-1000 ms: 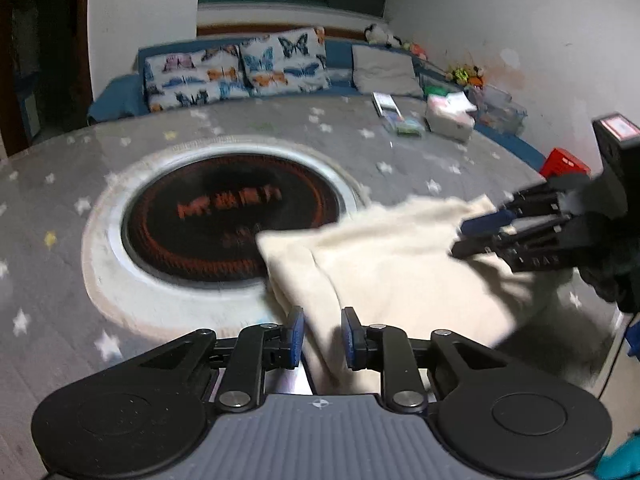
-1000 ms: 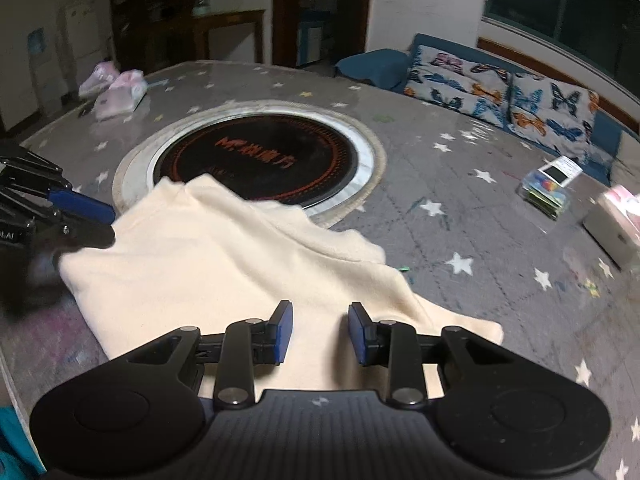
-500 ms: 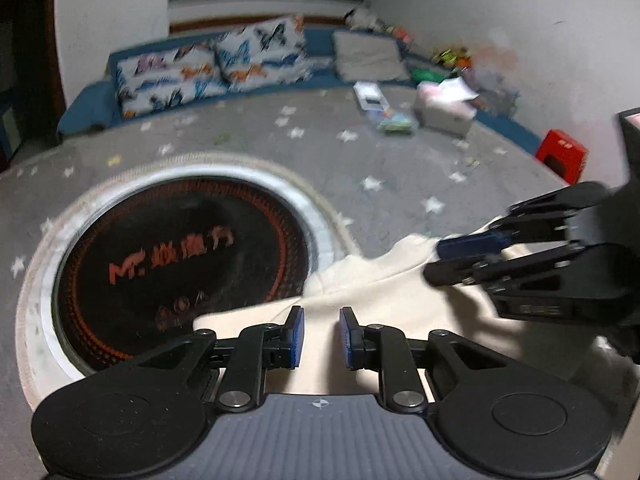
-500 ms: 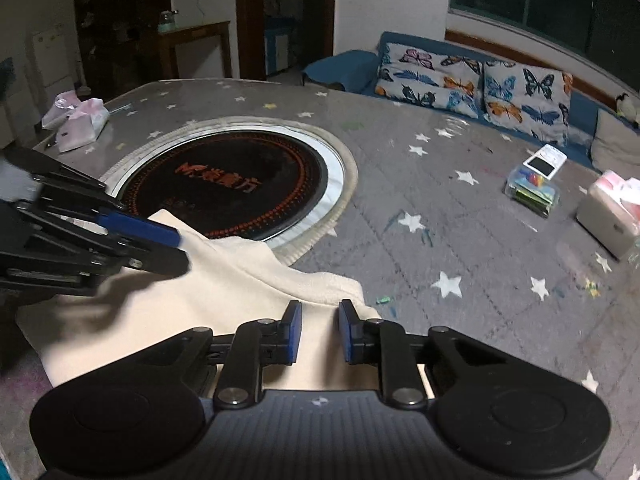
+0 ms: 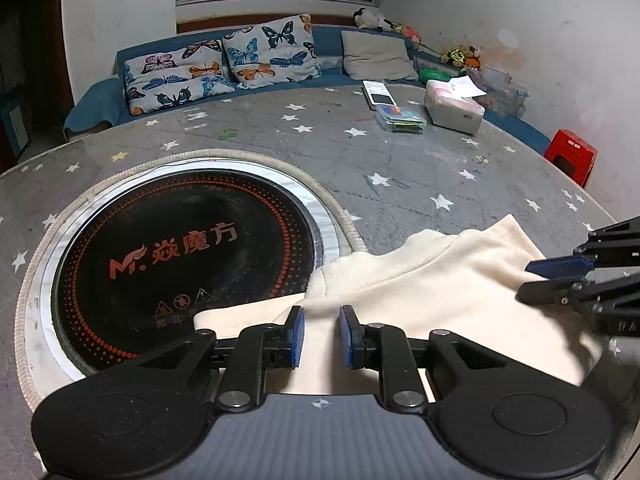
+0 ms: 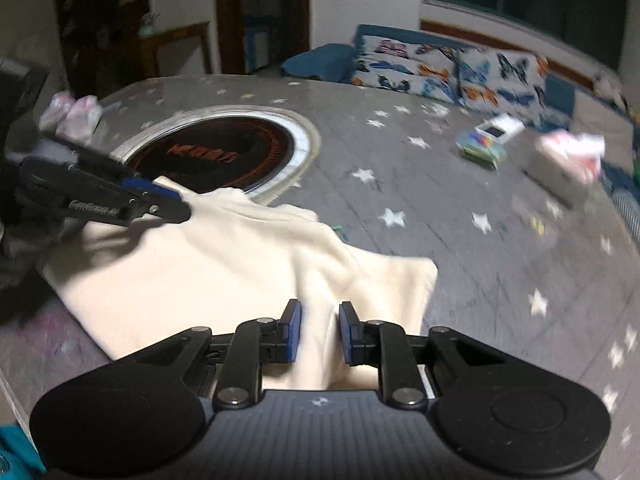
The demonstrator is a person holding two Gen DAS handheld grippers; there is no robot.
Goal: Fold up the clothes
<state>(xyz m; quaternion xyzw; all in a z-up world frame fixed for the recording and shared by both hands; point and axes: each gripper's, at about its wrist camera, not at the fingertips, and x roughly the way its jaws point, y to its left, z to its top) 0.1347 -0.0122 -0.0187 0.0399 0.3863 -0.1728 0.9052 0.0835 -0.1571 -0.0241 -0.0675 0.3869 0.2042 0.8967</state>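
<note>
Both grippers drawn back since earlier — left gripper (image 5: 321, 336) and right gripper (image 6: 319, 332) each narrowly pinching cream sweater (image 5: 440, 292) fold on star-print table (image 5: 400, 160).

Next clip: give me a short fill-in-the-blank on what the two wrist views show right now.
1. The cream garment lies on a grey cloth printed with white ____.
2. One edge of the garment overlaps the round black ____ set into the table.
3. The cushions on the blue sofa carry a ____ print.

Missing words: stars; cooktop; butterfly
</note>
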